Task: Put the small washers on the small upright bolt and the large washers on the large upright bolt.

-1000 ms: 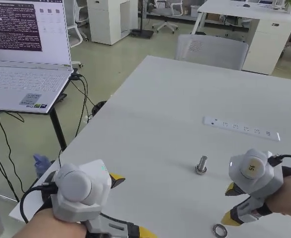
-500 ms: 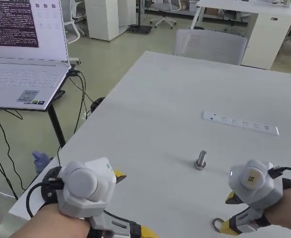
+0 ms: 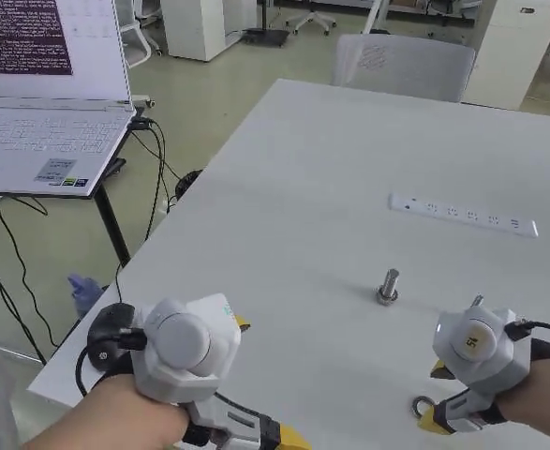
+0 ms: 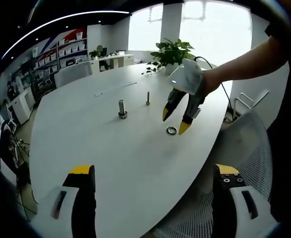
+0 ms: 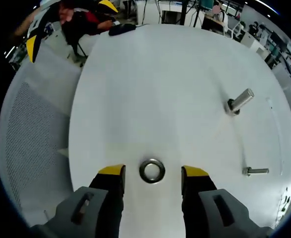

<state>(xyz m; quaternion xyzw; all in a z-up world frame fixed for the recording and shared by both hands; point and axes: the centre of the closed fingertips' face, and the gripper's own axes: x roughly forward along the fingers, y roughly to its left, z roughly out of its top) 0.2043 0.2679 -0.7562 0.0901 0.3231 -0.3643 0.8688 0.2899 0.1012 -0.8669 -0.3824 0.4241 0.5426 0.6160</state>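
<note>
A steel washer [image 5: 151,170] lies flat on the white table [image 5: 150,89], right between the yellow tips of my right gripper [image 5: 153,171], which is open and straddles it. In the head view the washer [image 3: 422,407] sits at the tips of the right gripper [image 3: 432,397] near the table's front edge. The large upright bolt [image 3: 388,287] stands mid-table, and the small upright bolt [image 3: 477,302] peeks out behind the right gripper. My left gripper [image 4: 153,171] is open with nothing between its jaws, low at the front left [image 3: 267,382], and it faces the bolts [image 4: 121,109].
A white power strip [image 3: 464,216] lies farther back on the table. A laptop [image 3: 50,103] sits on a stand to the left, off the table, with cables hanging under it. A grey chair [image 3: 401,67] stands at the far edge.
My right gripper has come down and nearer, so its open jaws now straddle the washer. The washer and the bolts have stayed put. The head camera has shifted.
</note>
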